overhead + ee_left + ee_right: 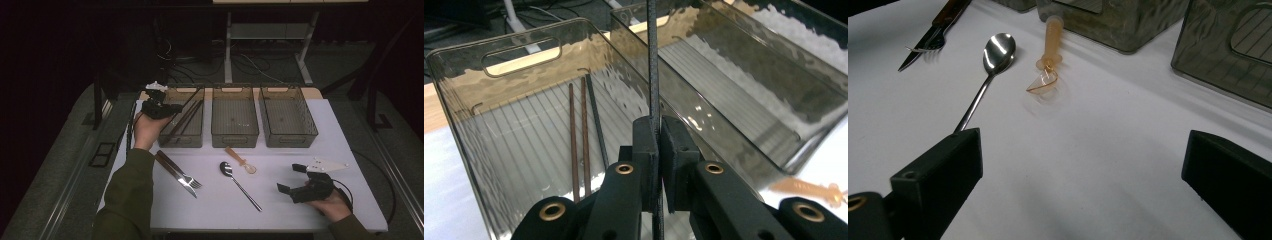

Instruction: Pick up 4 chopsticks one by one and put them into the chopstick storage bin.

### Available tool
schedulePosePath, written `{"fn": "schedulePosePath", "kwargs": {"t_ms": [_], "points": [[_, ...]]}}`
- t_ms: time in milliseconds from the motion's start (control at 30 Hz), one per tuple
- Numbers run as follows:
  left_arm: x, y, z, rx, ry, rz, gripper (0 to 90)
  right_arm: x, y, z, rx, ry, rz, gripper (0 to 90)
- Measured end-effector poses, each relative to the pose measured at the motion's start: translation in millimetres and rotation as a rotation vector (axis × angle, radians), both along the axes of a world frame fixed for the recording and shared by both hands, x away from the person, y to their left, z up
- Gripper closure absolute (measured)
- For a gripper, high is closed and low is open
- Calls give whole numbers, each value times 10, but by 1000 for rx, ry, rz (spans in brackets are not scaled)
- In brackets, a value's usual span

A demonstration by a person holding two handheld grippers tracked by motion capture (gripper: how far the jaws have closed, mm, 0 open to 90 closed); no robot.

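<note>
— What does the left gripper (658,165) hold?
— A dark chopstick (653,60), pinched upright over the left bin (459,100), where three more lie.
— And the right gripper (1083,170)?
— Jaws wide, empty, resting near the spoon (996,50).

Black chopstick (653,60), brown pair (578,135), smoky ribbed bin (524,60), amber spoon (1048,55).

Thin dark chopstick (653,65), upright, pinched over left bin (459,100), two brown chopsticks (578,135) inside
</note>
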State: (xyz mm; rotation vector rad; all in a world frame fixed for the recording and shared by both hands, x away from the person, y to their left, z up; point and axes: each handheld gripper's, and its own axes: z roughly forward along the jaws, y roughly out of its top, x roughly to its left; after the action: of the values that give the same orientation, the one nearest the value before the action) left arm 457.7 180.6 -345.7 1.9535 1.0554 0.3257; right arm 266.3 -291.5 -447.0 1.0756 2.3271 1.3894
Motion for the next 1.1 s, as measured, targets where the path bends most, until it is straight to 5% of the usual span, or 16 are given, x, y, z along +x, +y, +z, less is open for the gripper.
{"fn": "schedulePosePath", "kwargs": {"t_ms": [400, 867, 1100], "points": [[327, -21, -153, -9, 16, 86, 859, 0, -6, 3, 7, -2, 4, 24], [445, -75, -353, 31, 77, 117, 849, -7, -14, 7, 14, 1, 3, 24], [442, -61, -351, 34, 62, 134, 649, -5, -11, 4, 13, -1, 3, 23]]}}
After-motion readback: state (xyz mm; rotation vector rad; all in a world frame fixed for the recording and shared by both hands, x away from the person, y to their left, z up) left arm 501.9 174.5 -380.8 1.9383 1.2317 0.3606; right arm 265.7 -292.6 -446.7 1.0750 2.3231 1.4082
